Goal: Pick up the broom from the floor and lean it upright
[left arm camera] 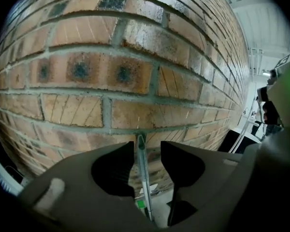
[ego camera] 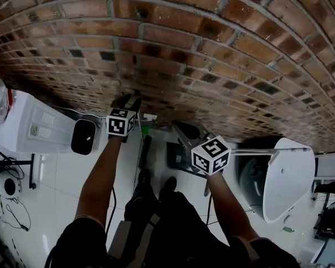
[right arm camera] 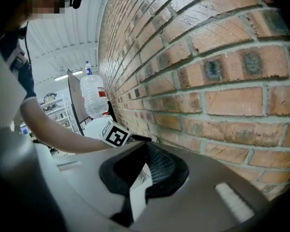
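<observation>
From the head view, the left gripper [ego camera: 126, 101] and right gripper [ego camera: 185, 130] are seen close to the brick wall [ego camera: 167, 38]. On the left gripper view, the jaws are spread and the broom handle [left arm camera: 143, 178] is stood upright between them, unclamped, with its tip against the wall. On the right gripper view, the jaws are closed and nothing is held.

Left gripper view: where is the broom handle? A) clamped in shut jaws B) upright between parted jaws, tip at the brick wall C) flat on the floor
B: the broom handle stands in the gap between the left gripper's parted jaws, tip at the brick wall.
</observation>
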`<state>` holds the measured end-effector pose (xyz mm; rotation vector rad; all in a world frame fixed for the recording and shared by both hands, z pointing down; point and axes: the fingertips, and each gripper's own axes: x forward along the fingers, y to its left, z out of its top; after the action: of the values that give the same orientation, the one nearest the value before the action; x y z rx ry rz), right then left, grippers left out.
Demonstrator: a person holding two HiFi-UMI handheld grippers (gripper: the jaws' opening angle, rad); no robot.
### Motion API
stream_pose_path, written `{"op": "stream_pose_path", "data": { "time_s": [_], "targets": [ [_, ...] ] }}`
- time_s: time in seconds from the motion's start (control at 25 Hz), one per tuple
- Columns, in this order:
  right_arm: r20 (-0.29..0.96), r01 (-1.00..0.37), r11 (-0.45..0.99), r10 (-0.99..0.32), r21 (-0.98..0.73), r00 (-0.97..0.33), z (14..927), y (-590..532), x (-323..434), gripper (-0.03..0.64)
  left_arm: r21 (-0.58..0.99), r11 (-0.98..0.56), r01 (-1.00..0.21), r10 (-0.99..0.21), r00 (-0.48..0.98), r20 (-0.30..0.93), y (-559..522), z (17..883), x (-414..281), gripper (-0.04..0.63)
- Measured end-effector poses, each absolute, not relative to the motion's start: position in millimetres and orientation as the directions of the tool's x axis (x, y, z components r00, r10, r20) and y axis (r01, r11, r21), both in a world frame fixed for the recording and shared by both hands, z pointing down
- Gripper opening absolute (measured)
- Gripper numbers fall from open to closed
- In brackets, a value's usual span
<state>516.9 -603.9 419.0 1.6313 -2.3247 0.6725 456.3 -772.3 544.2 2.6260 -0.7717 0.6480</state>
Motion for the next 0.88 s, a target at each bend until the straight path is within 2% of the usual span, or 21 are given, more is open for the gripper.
{"op": "stream_pose_path", "data": {
  "time_s": [0.32,0.44,0.64,0.88],
  "targets": [
    [0.358,-0.928,0.295,-0.861,-0.228,-0.362,392.7,-599.3,513.2,0.003,0.185,-0.830,-0.526,-0.412,0.802,0.433,-725.6,490.6,446.9,0.168],
    [0.327,-0.918,0.323,-0.863,-0.229,-0.386,382.2,-591.7,509.1,0.003,0.178,-0.837,-0.517,-0.424,0.819,0.386,-703.6,460.5,444.2,0.121],
    [0.275,-0.898,0.371,-0.861,-0.238,-0.429,365.3,-572.2,503.8,0.003,0.159,-0.844,-0.512,-0.455,0.840,0.295,-663.4,406.1,444.6,0.002],
    [0.221,-0.867,0.433,-0.845,-0.247,-0.486,350.1,-548.5,488.7,0.004,0.133,-0.845,-0.519,-0.478,0.842,0.251,-608.3,366.3,437.1,0.000]
  ]
}}
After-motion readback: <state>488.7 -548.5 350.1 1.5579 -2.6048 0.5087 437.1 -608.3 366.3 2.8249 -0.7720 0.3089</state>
